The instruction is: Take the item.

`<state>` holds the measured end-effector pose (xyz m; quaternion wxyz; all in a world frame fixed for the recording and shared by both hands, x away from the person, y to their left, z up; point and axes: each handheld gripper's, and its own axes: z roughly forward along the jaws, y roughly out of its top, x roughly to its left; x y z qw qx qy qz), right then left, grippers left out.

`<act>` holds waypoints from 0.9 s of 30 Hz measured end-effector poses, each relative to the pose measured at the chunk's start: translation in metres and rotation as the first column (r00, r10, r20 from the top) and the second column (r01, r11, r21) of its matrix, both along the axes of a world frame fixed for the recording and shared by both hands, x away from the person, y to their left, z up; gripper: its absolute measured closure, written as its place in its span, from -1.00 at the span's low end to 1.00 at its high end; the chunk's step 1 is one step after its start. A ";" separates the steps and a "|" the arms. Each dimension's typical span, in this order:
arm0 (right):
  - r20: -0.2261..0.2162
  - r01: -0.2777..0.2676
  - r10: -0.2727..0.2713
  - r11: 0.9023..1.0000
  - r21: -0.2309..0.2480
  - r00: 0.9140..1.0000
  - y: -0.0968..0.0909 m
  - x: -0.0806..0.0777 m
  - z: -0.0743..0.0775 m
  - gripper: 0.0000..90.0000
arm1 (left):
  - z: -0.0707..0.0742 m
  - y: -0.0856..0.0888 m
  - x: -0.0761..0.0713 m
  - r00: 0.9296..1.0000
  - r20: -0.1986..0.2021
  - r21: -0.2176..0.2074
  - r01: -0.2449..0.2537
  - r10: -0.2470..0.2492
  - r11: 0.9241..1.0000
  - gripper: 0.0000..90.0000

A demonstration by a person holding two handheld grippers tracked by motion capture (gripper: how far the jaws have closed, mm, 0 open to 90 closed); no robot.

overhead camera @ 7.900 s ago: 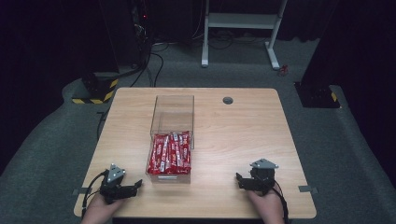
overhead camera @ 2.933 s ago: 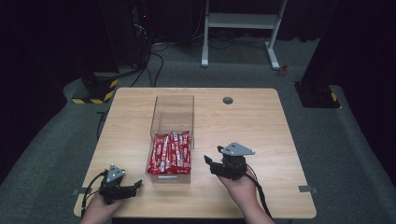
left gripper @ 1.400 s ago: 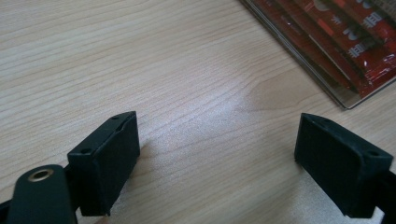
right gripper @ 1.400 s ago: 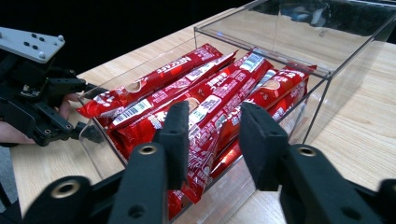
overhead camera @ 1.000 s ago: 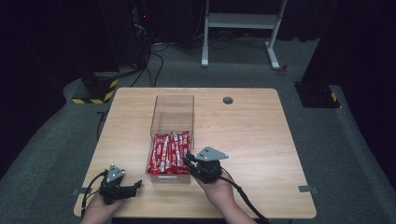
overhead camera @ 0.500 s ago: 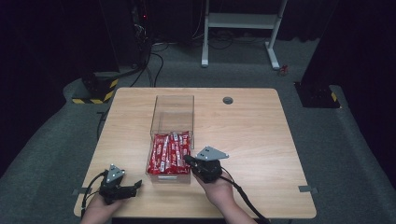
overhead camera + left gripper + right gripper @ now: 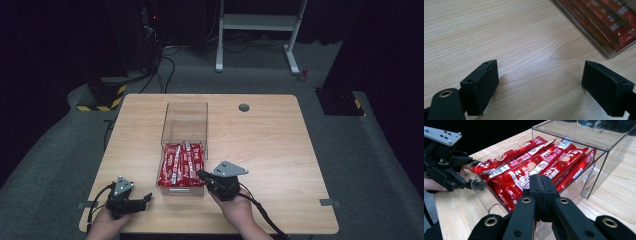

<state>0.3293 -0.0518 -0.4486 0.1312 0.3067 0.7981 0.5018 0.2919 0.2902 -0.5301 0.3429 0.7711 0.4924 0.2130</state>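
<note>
Two things have changed on my right side. Where my right hand used to wait at the near right of the table [image 7: 270, 145], it has now come across to the clear box [image 7: 184, 112], and my right fingers [image 7: 202, 175] have just been closing. They are now clenched tight, pad against pad. I see nothing thick between them. Whether a thin edge of wrapper is pinched there, I cannot tell. The red packets [image 7: 182, 167] lie just beyond the tips of those fingers, packed side by side in the near end of the box, and the far end is bare. I judge that I have made my try at the nearest packet and must lift gently to learn if it comes along.

My left fingers [image 7: 145, 197] have not moved. They rest released and wide apart near the table's front edge, with the box off to their far side.

From above I only get the layout, with my right hand hard against the box's near right corner. My right gripper view gives the detail: the right fingers [image 7: 536, 185] meet directly over the heap of red packets [image 7: 536, 165], just inside the clear box [image 7: 599, 177] wall, and my left fingers [image 7: 477, 185] wait beyond its other side. My left gripper view shows the left fingers [image 7: 482, 87] spread over bare table [image 7: 499, 30], with a corner of the box and its red contents ahead of the right-hand finger
</note>
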 end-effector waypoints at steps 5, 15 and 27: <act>0.002 -0.002 0.002 1.000 0.001 1.000 -0.002 -0.003 0.000 1.00 | 0.000 0.000 0.000 1.000 0.000 -0.001 0.000 0.000 1.000 -0.68; 0.016 -0.009 0.009 1.000 0.003 1.000 -0.006 -0.009 0.002 1.00 | 0.000 0.000 0.000 1.000 0.000 -0.001 0.000 0.000 1.000 -0.68; 0.025 0.006 -0.006 1.000 0.023 1.000 -0.014 -0.007 0.008 1.00 | 0.000 0.000 0.000 1.000 0.000 0.000 0.000 0.000 1.000 -0.68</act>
